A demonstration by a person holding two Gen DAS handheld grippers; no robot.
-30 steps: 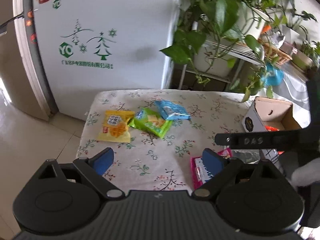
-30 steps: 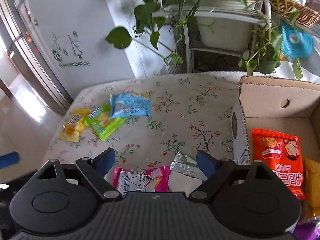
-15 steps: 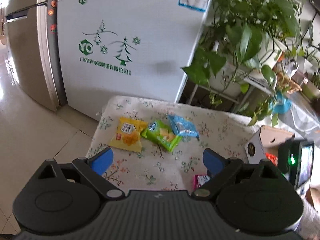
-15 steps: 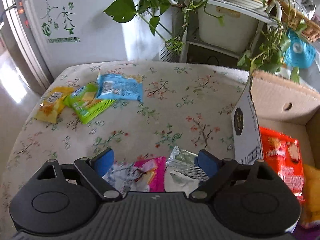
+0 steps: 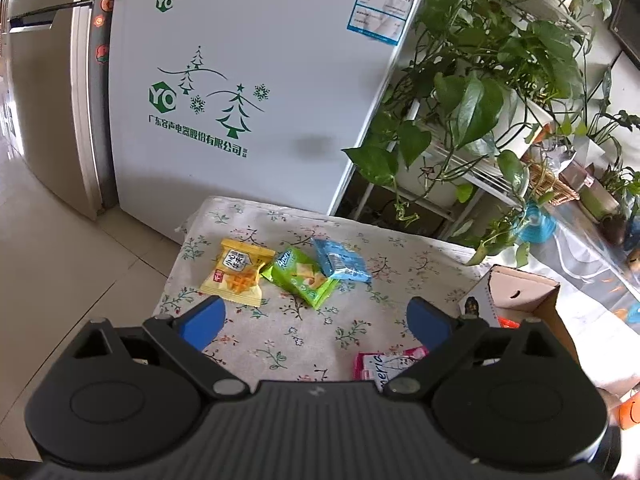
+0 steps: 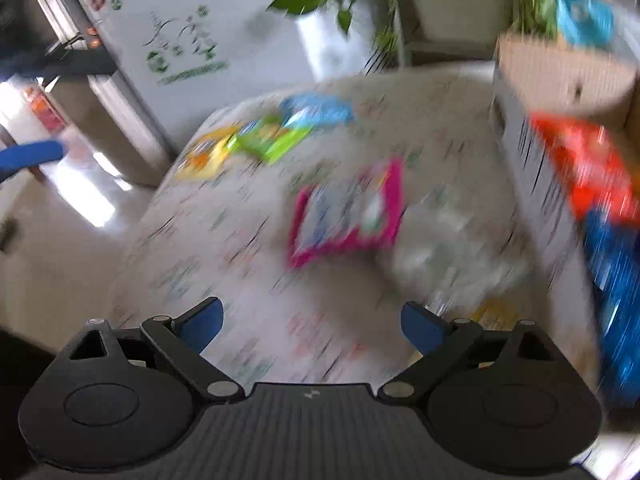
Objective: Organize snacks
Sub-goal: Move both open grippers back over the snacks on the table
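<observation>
On the floral tablecloth (image 5: 280, 344) lie a yellow snack pack (image 5: 238, 272), a green pack (image 5: 302, 276) and a light blue pack (image 5: 340, 264) in a row, and a pink pack (image 5: 384, 362) nearer me. My left gripper (image 5: 316, 322) is open and empty, high above the table's near side. My right gripper (image 6: 312, 322) is open and empty; its view is blurred. There the pink pack (image 6: 348, 216) and a silver pack (image 6: 448, 248) lie ahead. A cardboard box (image 6: 560, 64) at right holds a red pack (image 6: 580, 164).
A white fridge (image 5: 248, 80) stands behind the table. Potted plants on a white rack (image 5: 480, 120) hang over the far right. The cardboard box (image 5: 520, 292) sits at the table's right edge. Tiled floor (image 5: 60, 260) lies to the left.
Both grippers have pulled back and up from the table. The right view has swung and is now motion-blurred, with the pink and silver packs farther ahead.
</observation>
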